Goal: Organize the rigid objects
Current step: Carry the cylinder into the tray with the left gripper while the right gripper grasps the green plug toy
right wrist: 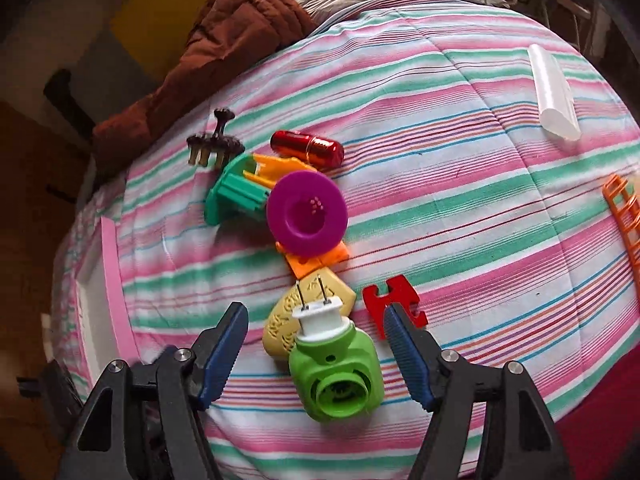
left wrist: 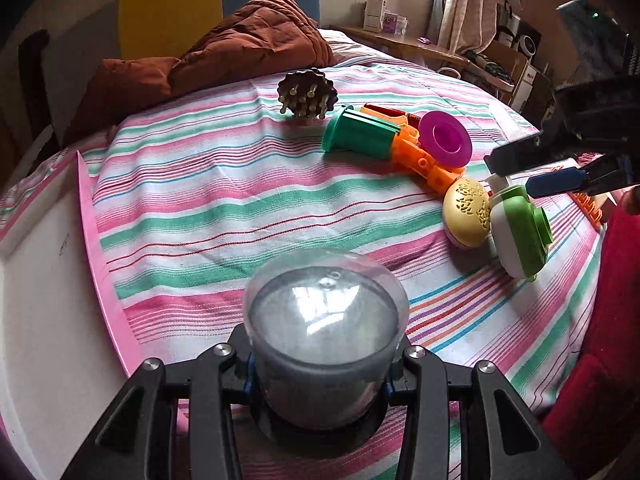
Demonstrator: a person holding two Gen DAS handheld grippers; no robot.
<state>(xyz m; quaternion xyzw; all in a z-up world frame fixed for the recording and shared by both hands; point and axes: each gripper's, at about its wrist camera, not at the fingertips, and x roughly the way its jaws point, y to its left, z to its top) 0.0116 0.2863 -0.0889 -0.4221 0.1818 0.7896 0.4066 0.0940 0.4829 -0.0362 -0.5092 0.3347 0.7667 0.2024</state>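
My left gripper (left wrist: pixel 320 376) is shut on a grey jar with a clear domed lid (left wrist: pixel 324 320), held above the striped bedsheet (left wrist: pixel 208 200). A green and white plug-in device (right wrist: pixel 336 376) lies on the sheet between the blue pads of my right gripper (right wrist: pixel 313 316). That gripper is open and its pads stand clear of the device on both sides. The device's metal prongs point away from the camera. A yellow perforated egg-shaped piece (right wrist: pixel 280 332) touches it. In the left wrist view the right gripper (left wrist: pixel 540 168) hovers over the same device (left wrist: pixel 520 232).
A purple disc (right wrist: pixel 306 212), a green and orange toy (right wrist: pixel 232 196), a red capsule (right wrist: pixel 308 148) and a brown pin comb (right wrist: pixel 216 144) lie farther off. A red flat piece (right wrist: pixel 400 300) is beside the right finger. An orange ladder (right wrist: pixel 624 216), a white bar (right wrist: pixel 554 92) and a pink-rimmed box (left wrist: pixel 40 260) border the sheet.
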